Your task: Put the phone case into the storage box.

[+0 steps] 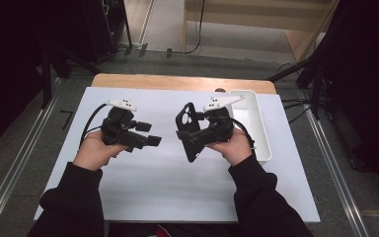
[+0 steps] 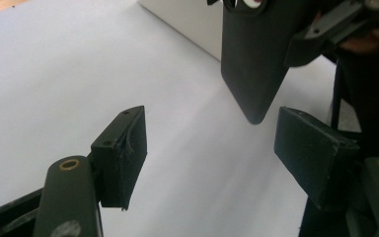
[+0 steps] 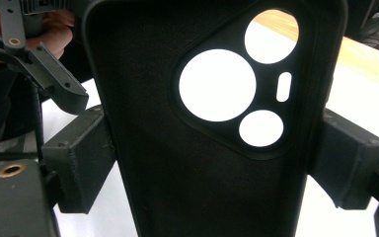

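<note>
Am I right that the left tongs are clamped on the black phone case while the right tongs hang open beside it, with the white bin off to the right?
Not quite: the sides are swapped. The right tongs grip the black phone case by its edges, as the right gripper view shows. The left tongs are open with nothing between them, the case hanging just beyond. The white bin does sit at the right.

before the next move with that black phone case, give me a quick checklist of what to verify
1. Right gripper jaws clamp the phone case from both sides: ok.
2. Case off the table, held up: ok.
3. Left gripper jaws open, nothing between them: ok.
4. Case's lower end hangs just beyond the left jaws, not yet between them: not ok for a handover.
5. White tray contents: cannot tell.
</note>
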